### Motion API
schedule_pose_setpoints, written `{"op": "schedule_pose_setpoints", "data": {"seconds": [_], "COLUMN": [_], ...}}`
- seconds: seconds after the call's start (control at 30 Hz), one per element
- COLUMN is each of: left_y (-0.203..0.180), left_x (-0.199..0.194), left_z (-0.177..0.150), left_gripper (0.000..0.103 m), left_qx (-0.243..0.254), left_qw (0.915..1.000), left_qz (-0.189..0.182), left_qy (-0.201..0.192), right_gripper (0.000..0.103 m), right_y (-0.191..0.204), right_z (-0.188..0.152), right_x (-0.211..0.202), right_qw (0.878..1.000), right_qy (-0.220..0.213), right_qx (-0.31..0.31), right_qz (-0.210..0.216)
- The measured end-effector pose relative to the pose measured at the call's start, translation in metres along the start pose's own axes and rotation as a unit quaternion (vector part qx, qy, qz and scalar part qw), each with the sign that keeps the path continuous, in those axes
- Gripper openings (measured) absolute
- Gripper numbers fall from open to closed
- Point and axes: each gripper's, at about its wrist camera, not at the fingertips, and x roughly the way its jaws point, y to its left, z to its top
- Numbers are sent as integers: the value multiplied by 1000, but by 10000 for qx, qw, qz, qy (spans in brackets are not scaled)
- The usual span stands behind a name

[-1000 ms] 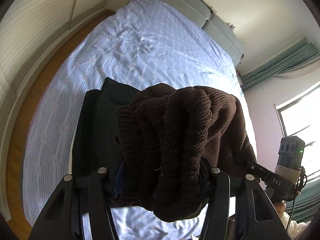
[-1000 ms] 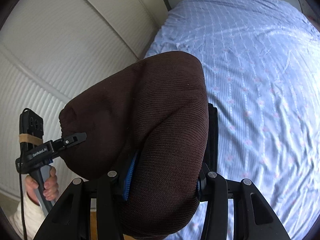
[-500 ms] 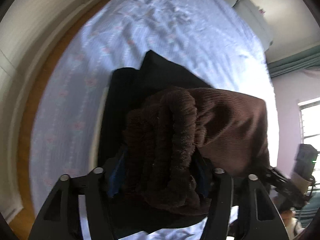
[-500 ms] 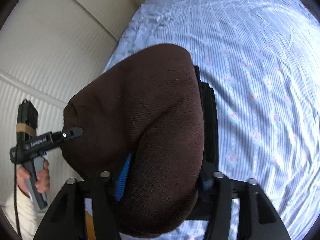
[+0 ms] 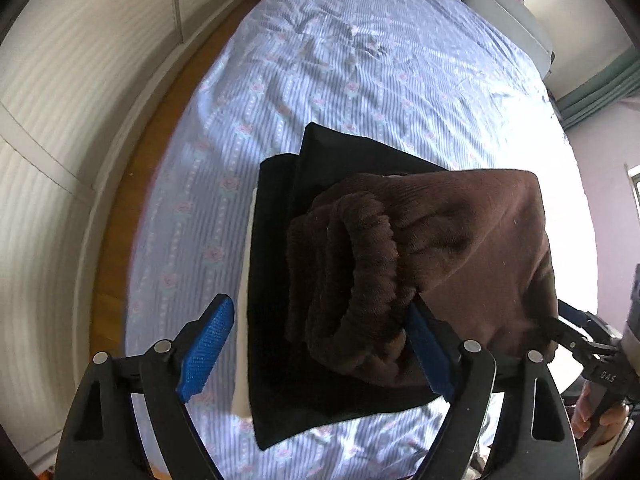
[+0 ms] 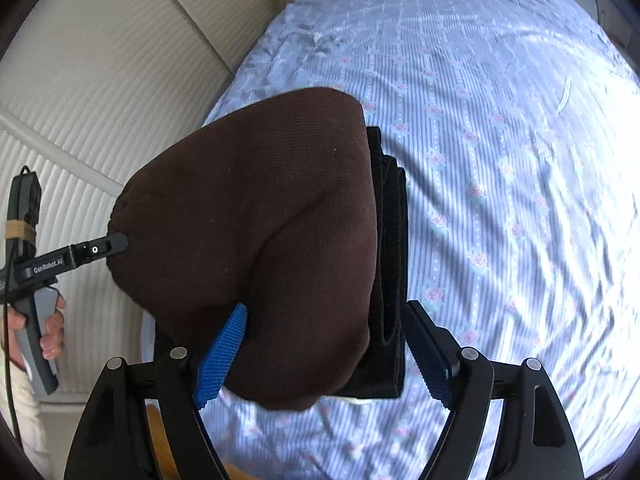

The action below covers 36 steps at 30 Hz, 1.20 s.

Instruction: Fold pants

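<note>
With both sets of fingers spread wide, left gripper (image 5: 318, 346) and right gripper (image 6: 326, 350) alike, draw back evenly so the folded brown pants (image 5: 420, 264) at frame centre settle squarely on the black garment stack (image 5: 276, 280) on the bed (image 5: 360, 68).

Folded brown pants (image 5: 420, 264) atop black stack (image 5: 276, 280)
</note>
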Motion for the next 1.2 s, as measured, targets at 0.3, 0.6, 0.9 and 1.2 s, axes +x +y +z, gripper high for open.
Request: {"op": "schedule_pose_setpoints", "data": {"seconds": [0.3, 0.6, 0.9, 1.2], "left_y": [-36, -136, -279, -434], "left_x": [-70, -128, -138, -140], "left_z": [-38, -109, -174, -231], "left_gripper": [88, 103, 103, 103], "left_qx": [311, 499, 657, 963], "left_qw": [9906, 9750, 9703, 9665], "left_qz": [1062, 1147, 773, 464], "left_qy": [-801, -1837, -2198, -2334], "right_gripper": [80, 89, 92, 92], "right_y": [-1, -39, -131, -240], "right_z": [-35, -90, -157, -217], "right_x": [-71, -173, -273, -353], "right_qw": [9978, 9854, 9731, 9678], "right_qy": [-549, -1489, -2085, -2339], "right_qx": [-298, -379, -255, -154], "right_qz": [-235, -738, -944, -915]}}
